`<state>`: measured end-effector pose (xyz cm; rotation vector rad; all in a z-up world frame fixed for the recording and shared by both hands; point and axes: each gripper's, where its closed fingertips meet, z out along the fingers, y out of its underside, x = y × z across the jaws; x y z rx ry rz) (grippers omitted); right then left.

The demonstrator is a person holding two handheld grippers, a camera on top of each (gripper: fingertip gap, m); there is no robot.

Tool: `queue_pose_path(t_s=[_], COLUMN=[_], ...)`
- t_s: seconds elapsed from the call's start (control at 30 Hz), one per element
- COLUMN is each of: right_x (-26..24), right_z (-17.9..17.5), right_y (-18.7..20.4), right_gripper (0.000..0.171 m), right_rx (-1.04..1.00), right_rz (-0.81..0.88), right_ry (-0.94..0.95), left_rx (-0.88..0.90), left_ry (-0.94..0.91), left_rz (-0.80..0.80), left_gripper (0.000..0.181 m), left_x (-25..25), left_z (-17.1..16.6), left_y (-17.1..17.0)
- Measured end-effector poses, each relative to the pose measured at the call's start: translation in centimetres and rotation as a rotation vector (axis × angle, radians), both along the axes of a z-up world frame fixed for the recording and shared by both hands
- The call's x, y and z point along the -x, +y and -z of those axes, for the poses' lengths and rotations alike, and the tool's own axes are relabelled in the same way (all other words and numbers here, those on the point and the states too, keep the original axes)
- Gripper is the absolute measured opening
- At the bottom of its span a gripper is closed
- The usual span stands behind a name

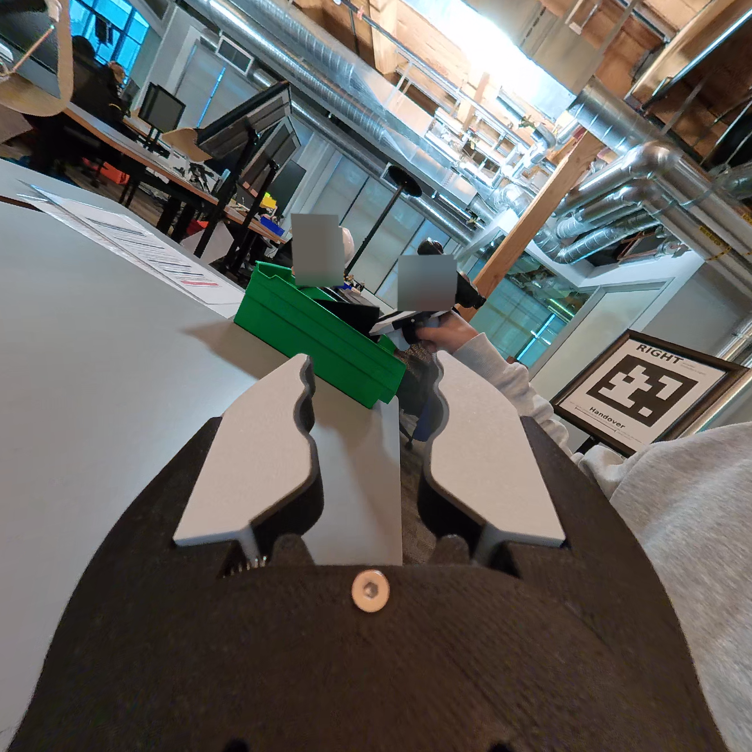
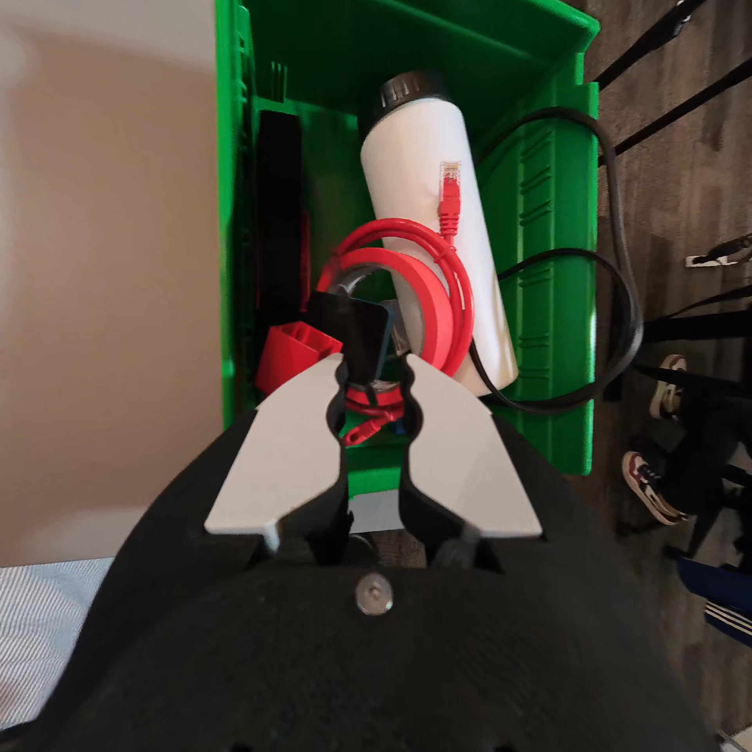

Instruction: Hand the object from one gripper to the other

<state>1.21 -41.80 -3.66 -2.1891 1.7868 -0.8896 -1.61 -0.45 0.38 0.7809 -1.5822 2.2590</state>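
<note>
Only right wrist view shows bin (image 2: 537, 260) contents | right gripper (image 2: 374, 362) fingers apart | left gripper (image 1: 372, 362) fingers apart

Glossy green plastic bin (image 2: 541, 260), smooth white bottle (image 2: 431, 211), matt grey table (image 1: 101, 366), ribbed metal ducts (image 1: 325, 61)

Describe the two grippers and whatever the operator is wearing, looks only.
Both match: the left gripper and right gripper each have flat light-grey fingers with wavy black inner edges, on a rounded black textured body with one silver hex screw. No cables visible. The operator wears a light grey sweatshirt sleeve.
</note>
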Motion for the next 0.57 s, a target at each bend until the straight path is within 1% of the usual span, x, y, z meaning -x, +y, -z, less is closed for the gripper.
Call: queue_pose_path(t_s=[0.1, 0.2, 0.37, 0.43, 0.47, 0.53, 0.57], right_x=[-0.2, -0.7, -1.6, -2.0, -2.1, -1.7, -1.1], right_z=[-0.5, -1.9, -5.2, -6.4, -6.8, -7.7, -8.3], right_y=[0.0, 0.6, 3.3, 6.1, 8.4, 15.2, 18.9], right_gripper=[0.029, 0.030, 0.027, 0.026, 0.025, 0.025, 0.024], right_rx=[0.021, 0.049, 0.100, 0.078, 0.027, -0.185, -0.308], right_rz=[0.005, -0.007, -0.085, -0.168, -0.237, -0.429, -0.529], right_ry=[-0.027, -0.084, -0.215, -0.270, -0.292, -0.326, -0.342], left_rx=[0.000, -0.003, -0.035, -0.071, -0.092, -0.134, -0.163], left_ry=[-0.001, -0.003, -0.010, -0.022, -0.033, -0.066, -0.077], left_rz=[-0.006, -0.009, -0.041, -0.080, -0.106, -0.155, -0.169], left_gripper=[0.053, 0.052, 0.051, 0.050, 0.050, 0.046, 0.039], left_x=[-0.1, -0.1, -0.6, -1.2, -1.6, -2.4, -2.7], left_z=[0.0, 0.0, 0.1, 0.1, -0.1, -0.8, -1.1], left_y=[0.1, 0.1, 0.4, 0.9, 1.4, 2.6, 3.3])
